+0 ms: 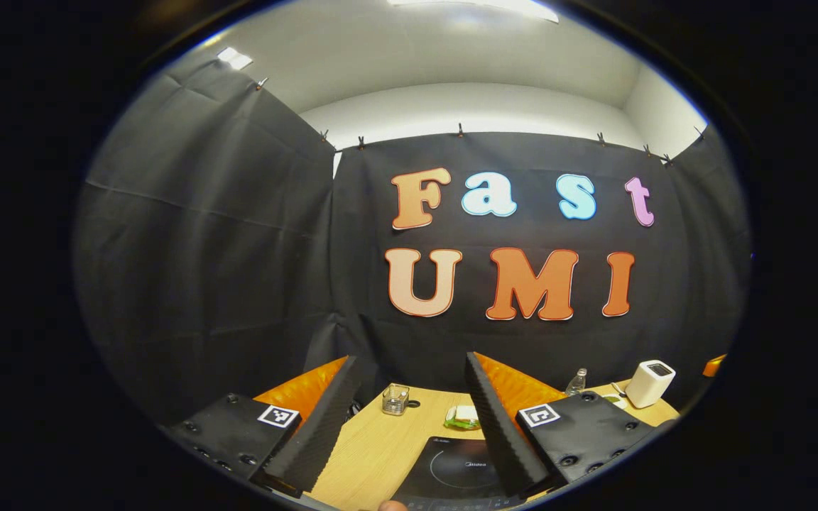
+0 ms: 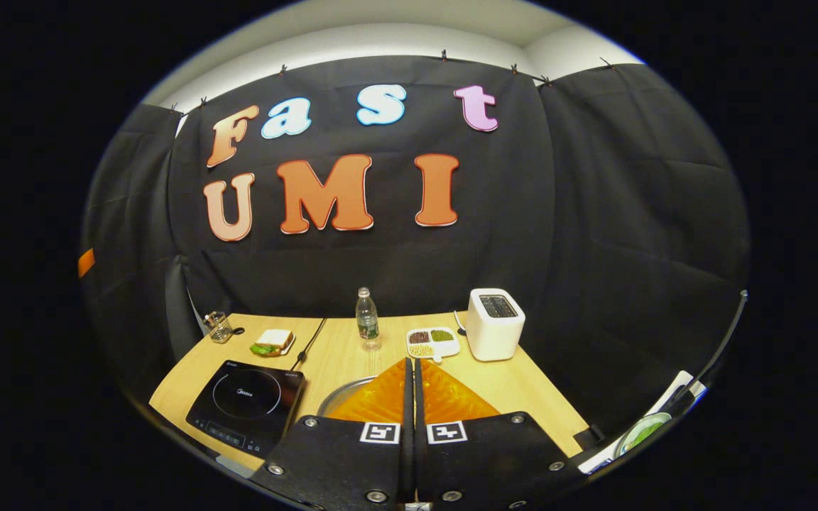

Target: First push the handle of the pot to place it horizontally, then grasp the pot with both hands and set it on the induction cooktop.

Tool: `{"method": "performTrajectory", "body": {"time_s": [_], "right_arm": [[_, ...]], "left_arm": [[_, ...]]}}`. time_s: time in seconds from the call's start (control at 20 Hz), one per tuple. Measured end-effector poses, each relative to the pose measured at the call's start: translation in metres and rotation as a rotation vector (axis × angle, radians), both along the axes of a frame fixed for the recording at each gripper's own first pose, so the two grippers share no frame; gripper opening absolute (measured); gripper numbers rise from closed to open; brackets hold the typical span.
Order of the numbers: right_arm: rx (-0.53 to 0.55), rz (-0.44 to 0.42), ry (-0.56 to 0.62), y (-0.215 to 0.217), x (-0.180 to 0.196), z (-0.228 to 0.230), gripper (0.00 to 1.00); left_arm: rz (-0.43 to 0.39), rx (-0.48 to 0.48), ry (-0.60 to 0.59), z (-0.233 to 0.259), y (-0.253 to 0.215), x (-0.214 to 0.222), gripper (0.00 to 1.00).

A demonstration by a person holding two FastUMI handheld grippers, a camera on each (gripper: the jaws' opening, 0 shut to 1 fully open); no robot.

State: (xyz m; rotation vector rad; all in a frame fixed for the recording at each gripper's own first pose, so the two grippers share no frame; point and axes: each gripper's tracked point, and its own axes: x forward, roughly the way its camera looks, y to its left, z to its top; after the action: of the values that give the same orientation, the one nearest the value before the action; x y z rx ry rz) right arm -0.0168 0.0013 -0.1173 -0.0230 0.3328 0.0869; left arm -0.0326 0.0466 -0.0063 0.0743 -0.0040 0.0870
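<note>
**On the wooden table, grippers raised before the pot task**

In the left gripper view, the left gripper (image 1: pixel 409 419) hangs with fingers spread wide above the induction cooktop (image 1: pixel 455 468), likely poised to descend.

In the right gripper view, the right gripper (image 2: pixel 410 390) has fingers pressed together, empty, suiting a push. The pot (image 2: pixel 338 399), a grey metal rim, peeks out just behind them, beside the cooktop.

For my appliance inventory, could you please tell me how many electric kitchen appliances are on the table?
2: the cooktop at the table's near left corner, and the toaster at the back right, beside the divided dish. Others may be hidden behind the right gripper's fingers.
</note>
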Motion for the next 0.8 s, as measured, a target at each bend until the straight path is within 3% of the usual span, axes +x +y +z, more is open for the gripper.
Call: {"method": "performTrajectory", "body": {"time_s": [0.4, 0.8], "right_arm": [[-0.118, 0.027, 0.213, -0.003, -0.024, -0.093, 0.0], [-0.163, 0.073, 0.398, 0.007, -0.056, -0.162, 0.0]], "left_arm": [[0.023, -0.013, 0.033, -0.015, 0.012, 0.004, 0.98], [0.035, 0.012, 0.065, -0.031, 0.017, 0.007, 0.98]]}}
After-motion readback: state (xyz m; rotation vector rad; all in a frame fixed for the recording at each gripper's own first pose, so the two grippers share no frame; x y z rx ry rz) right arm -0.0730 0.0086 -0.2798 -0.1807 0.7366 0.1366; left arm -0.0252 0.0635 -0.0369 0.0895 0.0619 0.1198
